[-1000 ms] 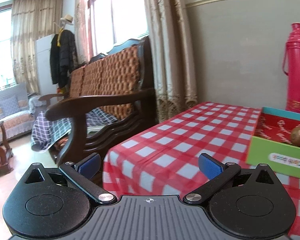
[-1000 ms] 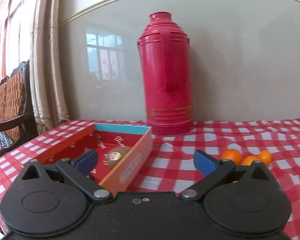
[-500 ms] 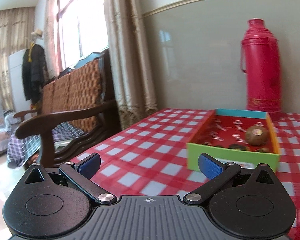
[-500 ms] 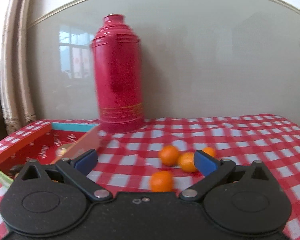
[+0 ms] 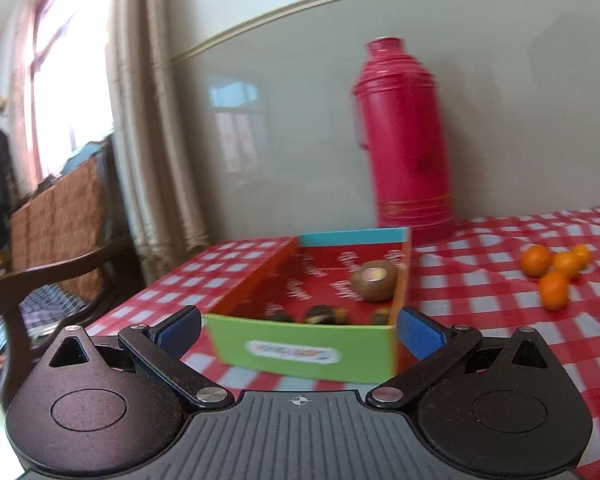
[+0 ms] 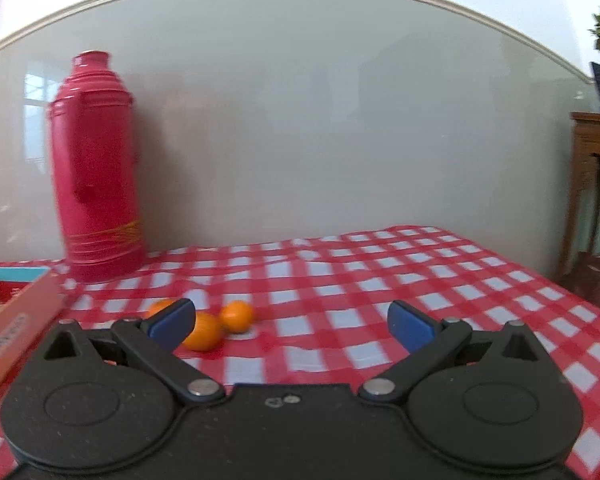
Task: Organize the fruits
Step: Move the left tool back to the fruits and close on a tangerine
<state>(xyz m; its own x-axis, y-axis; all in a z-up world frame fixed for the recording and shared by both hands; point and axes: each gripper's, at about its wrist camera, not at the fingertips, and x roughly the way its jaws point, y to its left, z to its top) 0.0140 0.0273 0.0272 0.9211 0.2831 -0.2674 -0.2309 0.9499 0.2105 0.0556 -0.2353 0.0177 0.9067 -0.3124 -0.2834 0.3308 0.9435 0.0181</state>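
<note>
A shallow cardboard box [image 5: 300,354] with a green front wall and red inside sits on the checked tablecloth. In it lie a brown kiwi [image 5: 374,280] and some dark small items near the front wall. My left gripper [image 5: 300,328] is open, just in front of the box, nothing between its fingers. Several small oranges [image 5: 554,270] lie in a cluster to the right of the box. In the right wrist view the oranges [image 6: 204,330] lie ahead and left, partly behind the left fingertip. My right gripper [image 6: 290,322] is open and empty. The box's orange edge [image 6: 16,330] shows at far left.
A tall red thermos [image 5: 404,140] [image 6: 96,168] stands at the back by the wall, behind the box. The red-and-white tablecloth [image 6: 380,280] stretches right to the table's edge. A wooden sofa [image 5: 56,216] and curtains stand left of the table; a wooden side table [image 6: 596,160] stands right.
Both grippers have swung to the right. The box has moved to the centre of the left wrist view and the oranges have entered it. In the right wrist view the oranges have slid left.
</note>
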